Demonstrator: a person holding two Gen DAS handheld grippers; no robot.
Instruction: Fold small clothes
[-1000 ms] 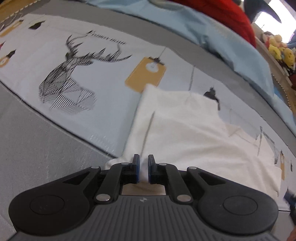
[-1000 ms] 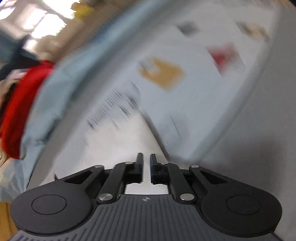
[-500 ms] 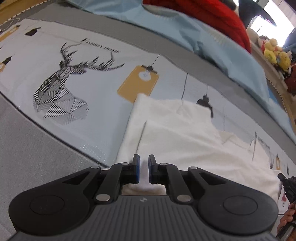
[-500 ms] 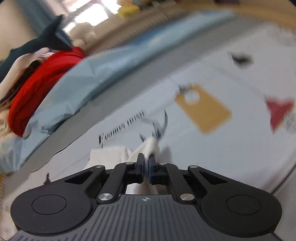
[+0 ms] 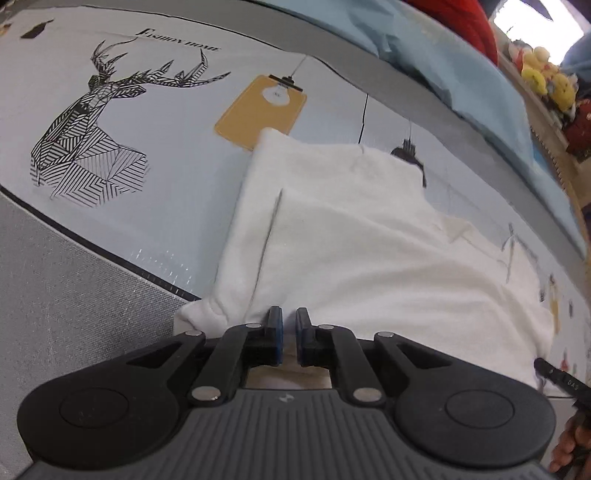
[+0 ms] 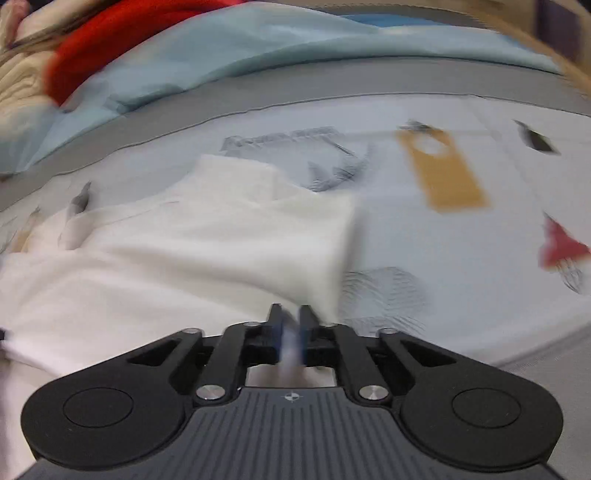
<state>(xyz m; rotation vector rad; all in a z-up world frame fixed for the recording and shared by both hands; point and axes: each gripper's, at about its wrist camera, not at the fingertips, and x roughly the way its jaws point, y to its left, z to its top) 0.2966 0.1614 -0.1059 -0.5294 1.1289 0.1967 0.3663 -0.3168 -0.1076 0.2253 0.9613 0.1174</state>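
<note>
A small white garment (image 5: 369,240) lies spread on a pale printed sheet (image 5: 155,218). My left gripper (image 5: 289,332) sits at the garment's near hem by its bunched left corner, shut on the cloth, with white fabric showing in the narrow gap between its pads. In the blurred right wrist view, the white garment (image 6: 166,258) has one flap pulled up to my right gripper (image 6: 290,328). That gripper is shut on the flap's corner. A person's hand (image 5: 569,450) and a black gripper part show at the left wrist view's lower right edge.
The sheet bears a deer print (image 5: 99,140) and a yellow tag print (image 5: 262,110) and lies on a grey surface (image 5: 74,295). A light blue cloth (image 5: 424,48) and a red garment (image 5: 476,22) are heaped behind. Plush toys (image 5: 546,81) stand at the far right.
My right gripper has closed on a corner of the white garment and rolled, bringing the whole garment into its view. The left gripper has barely moved and stays at the hem.
</note>
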